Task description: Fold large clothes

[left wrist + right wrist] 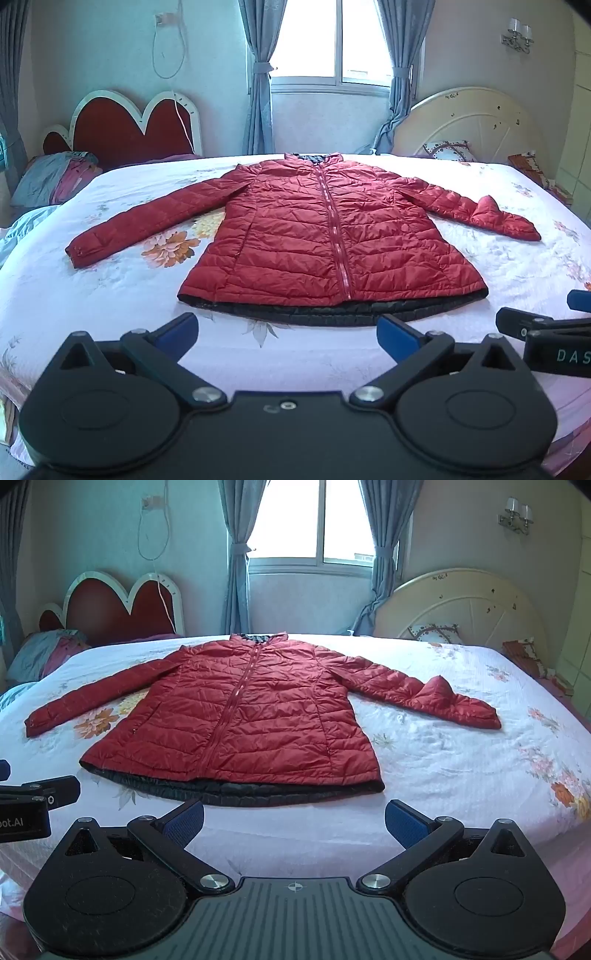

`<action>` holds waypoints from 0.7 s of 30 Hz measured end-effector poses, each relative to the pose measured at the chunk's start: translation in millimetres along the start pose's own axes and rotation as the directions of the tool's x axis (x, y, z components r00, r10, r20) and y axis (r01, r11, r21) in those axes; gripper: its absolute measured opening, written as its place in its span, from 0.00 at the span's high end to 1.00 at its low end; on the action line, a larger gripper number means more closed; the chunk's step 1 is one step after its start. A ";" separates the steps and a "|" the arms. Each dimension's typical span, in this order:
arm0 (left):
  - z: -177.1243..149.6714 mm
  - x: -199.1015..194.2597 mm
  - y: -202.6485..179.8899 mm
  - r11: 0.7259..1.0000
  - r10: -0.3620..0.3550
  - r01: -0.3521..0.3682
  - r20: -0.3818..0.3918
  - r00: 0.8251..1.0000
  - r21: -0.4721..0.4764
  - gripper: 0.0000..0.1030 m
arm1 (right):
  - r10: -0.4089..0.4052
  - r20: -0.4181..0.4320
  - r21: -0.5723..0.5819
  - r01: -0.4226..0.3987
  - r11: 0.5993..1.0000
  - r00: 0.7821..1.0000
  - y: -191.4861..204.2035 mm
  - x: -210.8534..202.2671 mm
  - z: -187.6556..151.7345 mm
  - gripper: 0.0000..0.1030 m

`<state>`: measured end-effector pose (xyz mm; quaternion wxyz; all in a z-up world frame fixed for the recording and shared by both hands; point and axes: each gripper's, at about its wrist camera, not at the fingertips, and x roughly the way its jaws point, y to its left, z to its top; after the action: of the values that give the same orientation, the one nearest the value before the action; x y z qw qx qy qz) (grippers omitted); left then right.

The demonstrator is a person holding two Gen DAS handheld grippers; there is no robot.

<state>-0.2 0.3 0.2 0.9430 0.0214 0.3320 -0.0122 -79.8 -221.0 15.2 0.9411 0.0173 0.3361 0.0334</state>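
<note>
A red quilted puffer jacket lies flat, zipped, front up on the bed, collar toward the window and dark hem toward me. Both sleeves are spread out; the right sleeve has a raised kink near the cuff. It also shows in the right wrist view. My left gripper is open and empty, just short of the hem. My right gripper is open and empty, also just short of the hem. Each gripper shows at the edge of the other's view: the right gripper's fingers, the left gripper's fingers.
The bed has a white floral sheet. A red heart-shaped headboard stands at the back left with pillows. A cream round headboard stands at the back right. A window with blue curtains is behind the bed.
</note>
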 end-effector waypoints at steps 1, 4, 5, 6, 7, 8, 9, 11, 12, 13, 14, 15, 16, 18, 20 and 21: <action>0.1 0.1 0.1 1.000 -0.002 0.002 -0.004 1.000 -0.003 0.00 | 0.001 -0.001 0.000 -0.001 1.000 1.000 -0.1 0.2 0.1 0.00; 0.1 -0.1 0.1 1.000 -0.003 0.003 -0.004 1.000 0.000 0.00 | -0.005 0.001 0.002 0.005 1.000 1.000 -0.3 0.7 0.9 0.00; 0.1 -0.3 0.3 1.000 -0.004 0.004 -0.003 1.000 0.002 0.00 | -0.006 0.000 0.004 0.006 1.000 1.000 -0.6 1.1 1.3 0.00; 0.2 -0.6 0.7 1.000 -0.005 0.005 -0.002 1.000 0.003 0.00 | -0.007 0.000 0.005 0.007 1.000 1.000 -0.2 -0.5 3.5 0.00; 0.2 -0.7 1.2 1.000 -0.004 0.004 0.000 1.000 0.004 0.00 | -0.009 0.001 0.006 0.009 1.000 1.000 -0.1 -0.6 4.2 0.00; 0.3 -0.6 1.7 1.000 -0.005 0.005 0.000 1.000 0.006 0.00 | -0.009 0.002 0.008 0.009 1.000 1.000 0.2 -0.6 4.9 0.00; 0.4 -0.3 2.3 1.000 -0.004 0.004 -0.001 1.000 0.008 0.00 | -0.010 0.001 0.008 0.009 1.000 1.000 0.7 -0.4 5.6 0.00; 5.5 -6.6 -2.5 1.000 -0.001 0.001 0.006 1.000 0.003 0.00 | -0.011 0.001 0.008 0.011 1.000 1.000 1.7 0.1 7.2 0.00; 6.2 -7.8 -2.6 1.000 -0.002 0.002 0.006 1.000 0.005 0.00 | -0.011 0.000 0.010 0.011 1.000 1.000 2.0 0.6 8.0 0.00; 6.9 -9.1 -2.7 1.000 -0.001 0.001 0.005 1.000 0.006 0.00 | -0.004 0.008 0.011 0.004 1.000 1.000 -1.4 0.3 4.1 0.00; 7.7 -10.6 -2.7 1.000 -0.001 0.001 0.005 1.000 0.007 0.00 | -0.006 0.007 0.010 0.006 1.000 1.000 -1.4 0.2 4.5 0.00; 4.1 -3.9 -3.1 1.000 0.000 0.000 0.004 1.000 0.003 0.00 | -0.007 0.007 0.009 0.007 1.000 1.000 -1.5 0.1 5.0 0.00; 5.1 -4.8 -3.2 1.000 -0.001 0.001 0.004 1.000 0.002 0.00 | -0.006 0.009 0.009 0.006 1.000 1.000 -1.9 -0.5 4.0 0.00; 4.4 -3.3 -2.4 1.000 -0.002 0.002 0.004 1.000 0.003 0.00 | -0.005 0.011 0.007 0.005 1.000 1.000 -1.8 -0.5 2.6 0.00; 3.9 -3.1 -2.6 1.000 -0.001 0.001 0.005 1.000 0.002 0.00 | -0.005 0.012 0.006 0.005 1.000 1.000 -2.6 -0.9 2.7 0.00; 4.1 -3.0 -3.1 1.000 -0.001 0.001 0.004 1.000 0.002 0.00 | -0.004 0.010 0.009 0.004 1.000 1.000 -2.6 -0.3 2.7 0.00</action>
<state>-0.1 -3.0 5.2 0.9436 0.0222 0.3301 -0.0131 -78.1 -223.7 17.3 0.9428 0.0208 0.3314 0.0300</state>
